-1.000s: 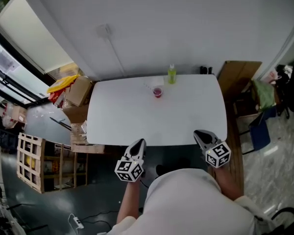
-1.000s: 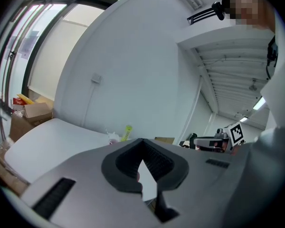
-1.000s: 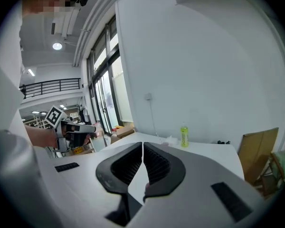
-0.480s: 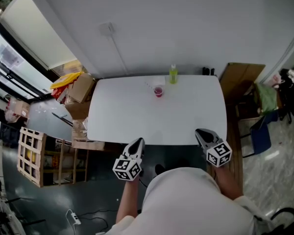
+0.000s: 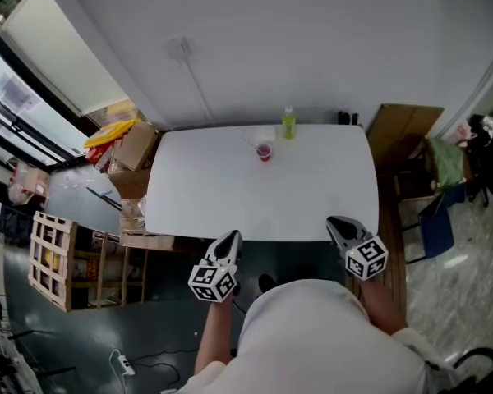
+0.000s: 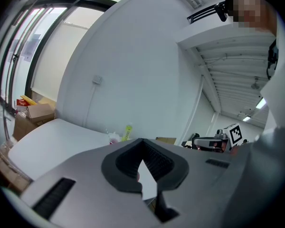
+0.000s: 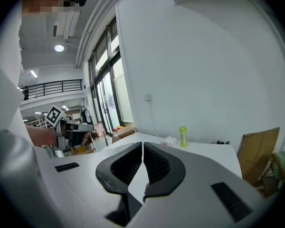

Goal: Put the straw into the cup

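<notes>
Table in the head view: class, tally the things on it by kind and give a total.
Bottles: 1, the green bottle
Cups: 1, the pink cup
Straws: 1, a faint straw beside it
Total: 3
Pale scrap by the bottle: unclear.

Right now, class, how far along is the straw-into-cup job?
Nothing looks done. In hand: nothing; the left gripper and right gripper hang at the table's near edge, jaws together and empty. The cup stands at the far side beside a green bottle. Left: reach over, grasp the straw, insert it.
</notes>
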`<state>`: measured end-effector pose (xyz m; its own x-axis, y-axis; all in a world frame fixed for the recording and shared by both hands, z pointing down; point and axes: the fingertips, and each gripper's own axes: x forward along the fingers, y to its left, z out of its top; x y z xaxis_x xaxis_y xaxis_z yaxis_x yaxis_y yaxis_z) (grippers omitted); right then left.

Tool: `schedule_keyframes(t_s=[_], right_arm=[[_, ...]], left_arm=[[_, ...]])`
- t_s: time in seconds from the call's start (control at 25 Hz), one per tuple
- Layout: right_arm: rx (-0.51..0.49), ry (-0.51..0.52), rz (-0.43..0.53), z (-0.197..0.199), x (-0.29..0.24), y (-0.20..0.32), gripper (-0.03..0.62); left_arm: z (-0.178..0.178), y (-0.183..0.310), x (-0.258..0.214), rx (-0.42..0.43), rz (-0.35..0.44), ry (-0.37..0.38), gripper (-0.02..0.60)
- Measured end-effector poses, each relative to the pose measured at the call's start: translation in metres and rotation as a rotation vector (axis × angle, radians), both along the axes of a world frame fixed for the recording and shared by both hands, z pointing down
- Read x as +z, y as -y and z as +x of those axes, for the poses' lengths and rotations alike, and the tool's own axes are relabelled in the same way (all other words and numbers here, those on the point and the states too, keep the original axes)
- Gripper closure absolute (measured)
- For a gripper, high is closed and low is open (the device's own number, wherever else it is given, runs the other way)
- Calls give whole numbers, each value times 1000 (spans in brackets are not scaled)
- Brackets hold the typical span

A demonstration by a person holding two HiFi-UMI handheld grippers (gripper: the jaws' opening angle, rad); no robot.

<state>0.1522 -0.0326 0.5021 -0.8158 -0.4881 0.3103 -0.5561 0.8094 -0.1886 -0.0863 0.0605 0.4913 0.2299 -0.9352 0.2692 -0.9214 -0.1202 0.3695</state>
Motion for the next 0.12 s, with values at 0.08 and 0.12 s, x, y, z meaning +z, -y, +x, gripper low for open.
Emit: schedule_keyframes(t_s=[0.08,0.12], right_arm=[[1,1,0,0,-1,-1,554],[1,2,0,0,-1,-1,554]], left_arm=[[0,-1,-1,1,-1,0,580],[0,-1,-1,2,-1,0,580]])
